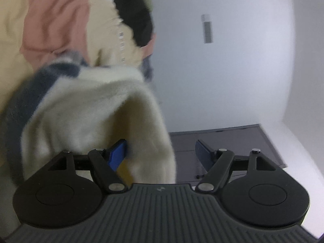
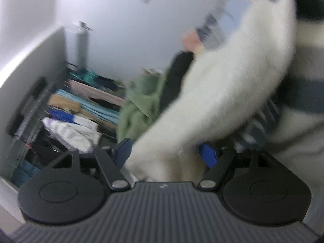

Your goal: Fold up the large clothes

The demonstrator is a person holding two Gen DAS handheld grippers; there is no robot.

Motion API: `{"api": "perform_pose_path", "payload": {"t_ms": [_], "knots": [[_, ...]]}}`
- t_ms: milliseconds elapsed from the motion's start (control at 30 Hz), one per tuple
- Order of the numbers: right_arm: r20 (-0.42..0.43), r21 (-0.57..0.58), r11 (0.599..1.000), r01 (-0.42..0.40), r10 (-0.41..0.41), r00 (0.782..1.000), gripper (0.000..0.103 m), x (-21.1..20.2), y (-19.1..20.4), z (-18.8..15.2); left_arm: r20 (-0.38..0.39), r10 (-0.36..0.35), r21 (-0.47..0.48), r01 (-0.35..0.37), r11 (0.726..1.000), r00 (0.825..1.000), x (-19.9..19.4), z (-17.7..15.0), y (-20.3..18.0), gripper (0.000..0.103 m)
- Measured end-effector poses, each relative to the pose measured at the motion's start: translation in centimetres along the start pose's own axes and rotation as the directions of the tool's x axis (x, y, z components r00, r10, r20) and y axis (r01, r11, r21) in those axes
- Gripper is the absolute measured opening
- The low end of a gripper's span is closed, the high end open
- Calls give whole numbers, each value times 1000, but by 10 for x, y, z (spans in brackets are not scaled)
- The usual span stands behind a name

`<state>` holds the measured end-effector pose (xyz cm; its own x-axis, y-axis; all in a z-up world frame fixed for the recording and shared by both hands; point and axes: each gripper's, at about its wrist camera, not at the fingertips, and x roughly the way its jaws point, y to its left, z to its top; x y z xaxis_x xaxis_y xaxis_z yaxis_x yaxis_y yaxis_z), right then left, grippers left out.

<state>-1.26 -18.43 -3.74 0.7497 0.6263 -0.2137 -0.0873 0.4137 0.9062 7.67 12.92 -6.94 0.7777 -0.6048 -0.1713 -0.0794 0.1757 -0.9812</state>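
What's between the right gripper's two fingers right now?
In the right wrist view, the cream fuzzy sweater drapes into the right gripper, filling the gap between its wide-apart jaws.

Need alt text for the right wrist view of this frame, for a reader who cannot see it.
A fluffy cream sweater with dark blue stripes fills the right side, its fabric lying between the spread blue fingers of the right claw. Behind, a green garment and a wire rack of clothes stand against a white wall; the picture is blurred.

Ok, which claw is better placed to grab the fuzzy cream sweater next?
Probably right: the sweater fills the gap of the right claw; at the left claw it only drapes over one finger, and the other stands clear.
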Motion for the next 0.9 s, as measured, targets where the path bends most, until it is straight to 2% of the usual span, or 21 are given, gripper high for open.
{"api": "perform_pose_path", "payload": {"t_ms": [100,200,267,333,367,533,667,733,800,900], "knots": [[-37,32,996,78,-77,996,76,9,-12,-7,7,52,21,-52,998,999,8,1,4,78],[-55,34,996,80,-78,995,74,21,-16,-8,0,49,34,-49,998,999,7,2,6,78],[-58,7,998,69,-68,996,61,28,-12,-6,-3,38,36,-38,999,999,6,3,7,78],[-45,-35,997,69,-70,997,29,28,-6,-6,-8,28,35,-28,999,1000,3,3,8,78],[-31,-66,995,77,-80,996,23,25,-2,-5,-10,24,29,-23,999,1000,2,3,10,78],[56,-130,989,68,-62,997,17,-1,13,0,-22,-1,-6,1,1000,1000,-5,1,13,80],[158,-183,974,131,-102,982,16,-26,25,3,-34,-36,-40,34,999,999,-5,-2,16,84],[195,-181,968,175,-139,971,16,-34,25,4,-37,-55,-92,51,994,998,-9,-6,20,85],[205,-167,961,219,-183,961,16,-37,22,5,-42,-71,-142,64,988,997,-11,-12,26,85],[193,-158,960,229,-198,961,16,-37,16,4,-50,-30,-136,22,991,998,-9,-16,28,85]]}}
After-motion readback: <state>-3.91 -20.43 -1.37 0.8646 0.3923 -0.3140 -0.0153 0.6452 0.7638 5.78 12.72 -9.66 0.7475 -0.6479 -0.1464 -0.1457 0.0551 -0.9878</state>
